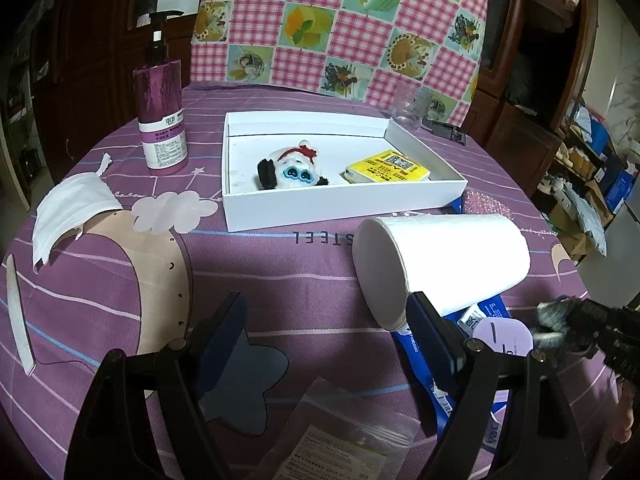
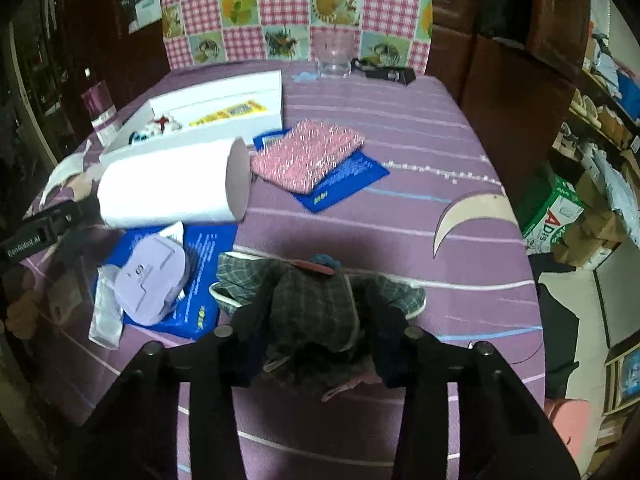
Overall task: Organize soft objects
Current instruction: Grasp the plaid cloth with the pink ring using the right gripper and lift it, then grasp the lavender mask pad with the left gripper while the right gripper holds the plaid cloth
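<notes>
A white tray on the purple tablecloth holds a panda plush and a yellow tissue pack. My left gripper is open and empty, low over the cloth in front of the tray, its right finger beside a paper towel roll lying on its side. My right gripper is shut on a grey plaid cloth, bunched between its fingers over the table. In the left wrist view the right gripper with the cloth shows at the right edge. A white face mask lies at the left.
A purple pump bottle stands left of the tray. A glass jar and a black item are at the back. A pink sparkly pouch, blue packets, a lilac mask and a clear zip bag lie about.
</notes>
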A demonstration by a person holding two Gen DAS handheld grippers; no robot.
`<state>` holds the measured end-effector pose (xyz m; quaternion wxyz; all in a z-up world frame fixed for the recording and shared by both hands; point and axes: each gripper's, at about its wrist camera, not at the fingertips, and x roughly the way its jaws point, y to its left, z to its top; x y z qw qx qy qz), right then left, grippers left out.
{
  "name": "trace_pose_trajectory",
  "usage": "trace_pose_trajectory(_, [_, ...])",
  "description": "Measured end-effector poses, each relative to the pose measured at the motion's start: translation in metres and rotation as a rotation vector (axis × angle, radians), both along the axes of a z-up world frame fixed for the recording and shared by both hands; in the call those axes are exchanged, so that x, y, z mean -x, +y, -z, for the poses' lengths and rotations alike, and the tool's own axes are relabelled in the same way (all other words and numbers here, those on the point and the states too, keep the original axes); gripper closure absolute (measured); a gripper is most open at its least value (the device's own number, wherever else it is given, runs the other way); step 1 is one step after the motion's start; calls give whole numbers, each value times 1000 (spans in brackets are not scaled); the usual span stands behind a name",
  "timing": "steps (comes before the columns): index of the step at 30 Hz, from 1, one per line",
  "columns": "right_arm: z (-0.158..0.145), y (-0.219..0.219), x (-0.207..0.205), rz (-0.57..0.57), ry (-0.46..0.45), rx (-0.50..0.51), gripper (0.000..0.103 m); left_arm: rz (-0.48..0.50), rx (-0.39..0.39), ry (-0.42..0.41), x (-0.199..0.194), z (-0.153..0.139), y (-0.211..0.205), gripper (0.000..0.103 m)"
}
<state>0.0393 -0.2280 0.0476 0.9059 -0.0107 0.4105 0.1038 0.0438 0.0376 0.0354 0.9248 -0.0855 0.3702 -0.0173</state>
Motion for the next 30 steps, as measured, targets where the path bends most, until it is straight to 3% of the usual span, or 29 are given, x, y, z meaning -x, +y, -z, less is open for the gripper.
trace_pose_trajectory(6, [-13, -14, 4, 30, -75, -113, 68, 8, 14, -13, 5, -3, 1, 21])
trace_pose_trajectory(13, [-21, -9, 10, -28, -137, -195, 68, 84, 37, -38, 22, -6, -7, 21])
trace_pose_trajectory(19, [-18, -11, 8, -1, -113, -213, 68, 196, 30, -68, 37, -16, -26, 21])
trace_pose_trajectory(30, [-21, -25, 8, 49, -116, -265, 68, 333, -6, -21, 27, -21, -89, 21])
